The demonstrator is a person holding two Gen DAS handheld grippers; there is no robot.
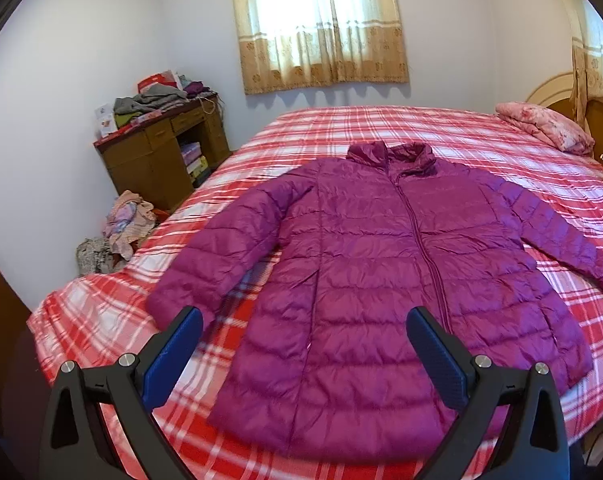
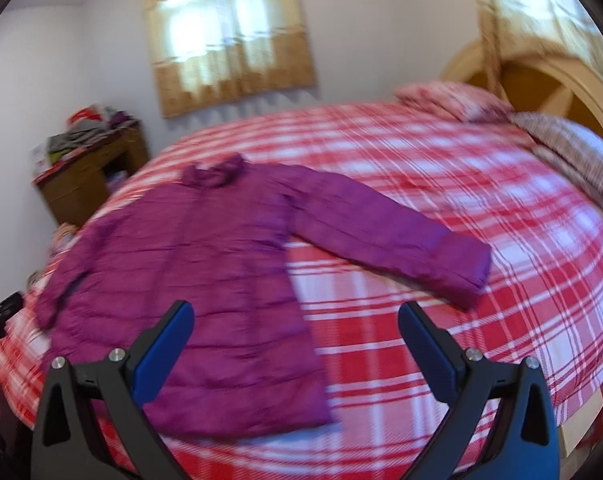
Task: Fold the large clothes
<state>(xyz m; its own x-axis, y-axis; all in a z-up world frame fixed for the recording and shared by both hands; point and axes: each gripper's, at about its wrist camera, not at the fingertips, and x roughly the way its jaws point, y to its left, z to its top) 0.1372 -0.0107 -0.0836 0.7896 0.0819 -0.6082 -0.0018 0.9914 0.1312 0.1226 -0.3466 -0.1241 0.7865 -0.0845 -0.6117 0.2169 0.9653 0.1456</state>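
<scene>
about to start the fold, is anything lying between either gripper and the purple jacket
Nothing visible does. The purple puffer jacket lies flat on the plaid bedspread, with both the left gripper and right gripper open above it, holding nothing.

Red plaid bedspread [image 1: 381,128], pink pillow [image 1: 545,126], cluttered wooden desk [image 1: 161,156], curtained window [image 1: 321,24], floor clothes pile [image 1: 121,228].
</scene>
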